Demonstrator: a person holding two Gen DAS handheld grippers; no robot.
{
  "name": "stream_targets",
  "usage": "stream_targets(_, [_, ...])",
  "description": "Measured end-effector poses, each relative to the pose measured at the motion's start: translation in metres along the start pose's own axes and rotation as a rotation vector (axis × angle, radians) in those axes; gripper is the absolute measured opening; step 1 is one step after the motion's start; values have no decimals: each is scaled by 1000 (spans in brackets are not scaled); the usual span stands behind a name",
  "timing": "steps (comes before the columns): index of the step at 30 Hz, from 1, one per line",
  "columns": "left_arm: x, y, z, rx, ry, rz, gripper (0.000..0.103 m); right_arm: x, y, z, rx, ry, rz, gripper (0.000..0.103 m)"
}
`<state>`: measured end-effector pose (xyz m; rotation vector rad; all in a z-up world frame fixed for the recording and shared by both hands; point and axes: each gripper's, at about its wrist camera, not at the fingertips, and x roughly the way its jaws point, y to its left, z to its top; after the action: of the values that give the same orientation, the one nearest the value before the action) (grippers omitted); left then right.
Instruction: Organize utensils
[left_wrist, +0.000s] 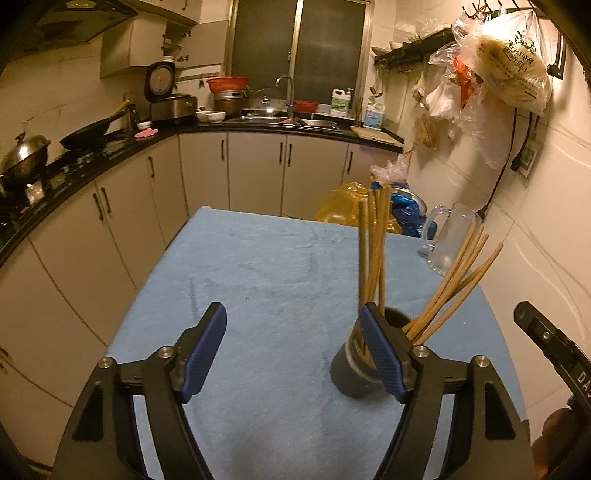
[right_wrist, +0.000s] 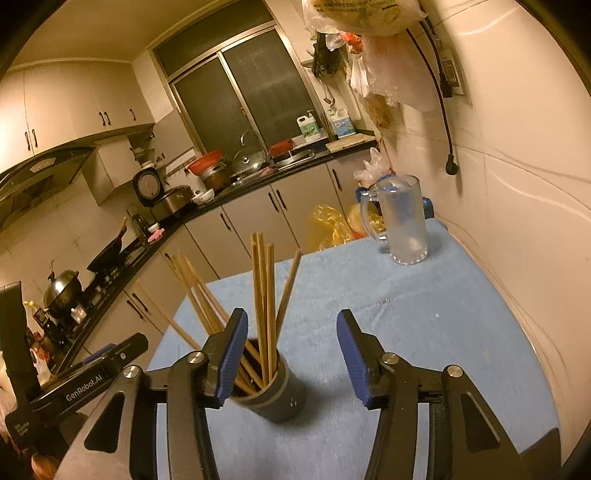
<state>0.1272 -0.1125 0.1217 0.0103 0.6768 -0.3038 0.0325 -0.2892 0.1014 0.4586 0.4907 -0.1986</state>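
Note:
A dark grey cylindrical holder (left_wrist: 352, 376) stands upright on the blue cloth-covered table (left_wrist: 258, 258), filled with several wooden chopsticks (left_wrist: 375, 236). Some chopsticks stand straight and others lean to one side. My left gripper (left_wrist: 291, 314) is open with nothing between its pads; the holder sits just behind its right finger. In the right wrist view the holder (right_wrist: 284, 395) and chopsticks (right_wrist: 264, 288) stand beside the left finger of my right gripper (right_wrist: 292, 317). That gripper is open too, with only cloth in its gap.
A clear glass mug (right_wrist: 404, 221) stands near the table's far right corner, close to the tiled wall. Yellow and blue plastic bags (left_wrist: 340, 206) lie past the far edge. Kitchen cabinets and a cluttered counter (left_wrist: 110, 147) run along the left and back.

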Motion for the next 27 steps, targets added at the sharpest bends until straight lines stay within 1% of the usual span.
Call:
stream_targets(2, [-7, 4, -8, -1, -2, 9, 80, -7, 0, -7, -6, 4, -4, 59])
stream_targets(9, [-37, 16, -43, 2, -18, 58, 84, -38, 4, -39, -43, 14, -24, 67])
stream_targets(11, [-48, 19, -55, 5, -19, 70, 88, -47, 6, -50, -55, 17, -35, 67])
stream_targets(14, [-64, 26, -73, 8, -14, 100, 90, -60, 9, -61, -66, 20, -49, 72])
stream_targets(15, [-68, 26, -76, 5, -15, 115, 92, -67, 11, -69, -76, 19, -57, 73])
stream_targets(16, [-72, 29, -82, 4, -17, 135, 95, -71, 13, -73, -84, 17, -63, 74])
stream_targets(17, [-77, 32, -89, 7, -21, 167, 96, -75, 16, -78, -94, 15, -69, 75])
stream_targets(20, [-89, 39, -105, 17, -33, 230, 97, -87, 25, -93, -126, 14, -82, 80])
stream_targets(23, [-98, 45, -116, 36, -20, 297, 97, -93, 32, -106, -147, 32, -80, 80])
stream_targets(25, [-105, 48, -125, 47, -21, 320, 97, -97, 37, -115, -165, 44, -84, 80])
stream_targets(27, [-110, 51, -129, 44, -16, 327, 97, -102, 40, -124, -175, 46, -84, 80])
